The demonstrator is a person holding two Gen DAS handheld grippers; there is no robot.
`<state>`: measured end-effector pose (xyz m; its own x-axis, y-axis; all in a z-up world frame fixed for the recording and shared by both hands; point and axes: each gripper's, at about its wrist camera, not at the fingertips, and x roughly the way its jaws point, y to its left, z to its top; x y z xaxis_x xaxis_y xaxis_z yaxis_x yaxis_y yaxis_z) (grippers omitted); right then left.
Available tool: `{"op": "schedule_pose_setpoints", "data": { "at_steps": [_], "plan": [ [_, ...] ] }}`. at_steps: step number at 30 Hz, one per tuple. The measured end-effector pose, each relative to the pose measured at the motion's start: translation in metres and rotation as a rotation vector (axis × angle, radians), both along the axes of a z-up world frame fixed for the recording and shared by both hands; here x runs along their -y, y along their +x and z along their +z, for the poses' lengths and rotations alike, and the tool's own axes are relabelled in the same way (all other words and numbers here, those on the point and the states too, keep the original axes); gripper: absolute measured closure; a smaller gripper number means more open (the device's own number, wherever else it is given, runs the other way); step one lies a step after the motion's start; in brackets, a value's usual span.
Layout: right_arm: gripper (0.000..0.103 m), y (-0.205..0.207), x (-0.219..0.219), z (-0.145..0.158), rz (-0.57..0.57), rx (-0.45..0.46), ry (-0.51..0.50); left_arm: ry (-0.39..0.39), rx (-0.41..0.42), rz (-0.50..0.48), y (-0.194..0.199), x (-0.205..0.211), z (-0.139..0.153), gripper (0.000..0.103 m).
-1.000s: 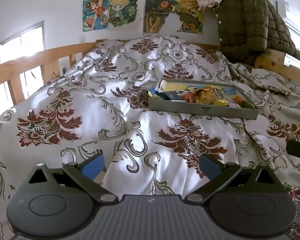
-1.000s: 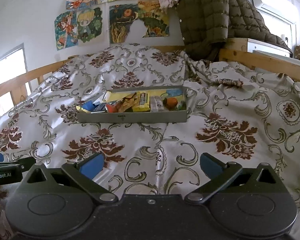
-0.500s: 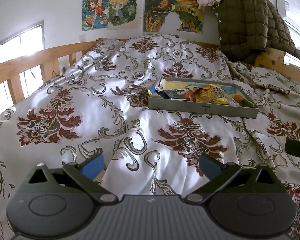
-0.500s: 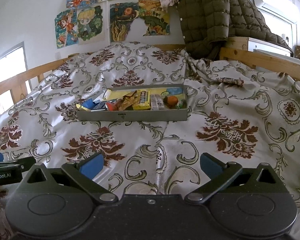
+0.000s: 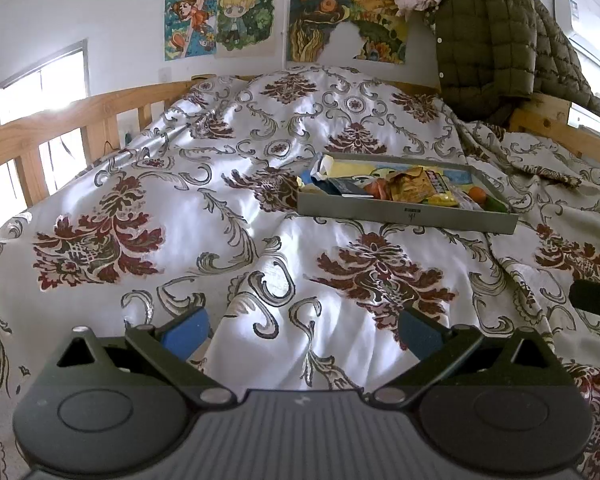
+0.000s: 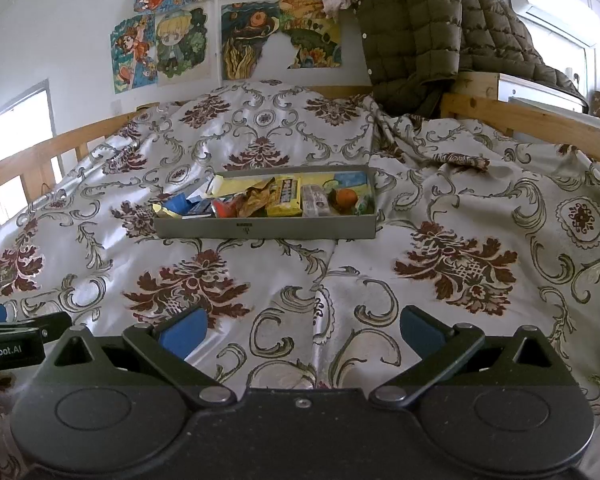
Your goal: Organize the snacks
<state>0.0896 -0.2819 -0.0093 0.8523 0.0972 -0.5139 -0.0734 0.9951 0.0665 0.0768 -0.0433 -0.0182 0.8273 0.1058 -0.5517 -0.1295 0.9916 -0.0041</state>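
Both claws, left claw (image 5: 302,332) and right claw (image 6: 300,330), stood wide open and held nothing, low over the bedspread (image 5: 260,216) and well short of the grey tray (image 6: 266,232), where the snacks (image 6: 284,198) lay in a loose jumble: yellow box, orange round item, blue and foil wrappers. That fit either sorting to come or a pack-in just done, so any reach would have needed a long forward travel over soft, wrinkled fabric. Around it: wooden bed rail (image 5: 60,120), posters (image 6: 172,44), quilted jacket (image 6: 420,28).

Both views low, facing tray (image 5: 404,218)
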Motion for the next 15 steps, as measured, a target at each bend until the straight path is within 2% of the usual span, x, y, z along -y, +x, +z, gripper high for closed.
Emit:
{"op": "schedule_pose_setpoints", "data": {
  "at_steps": [15],
  "plan": [
    [0.001, 0.0001, -0.0004, 0.0005, -0.001, -0.002, 0.0, -0.002, -0.011, 0.006, 0.0, -0.0016, -0.0029, 0.0]
  ]
}}
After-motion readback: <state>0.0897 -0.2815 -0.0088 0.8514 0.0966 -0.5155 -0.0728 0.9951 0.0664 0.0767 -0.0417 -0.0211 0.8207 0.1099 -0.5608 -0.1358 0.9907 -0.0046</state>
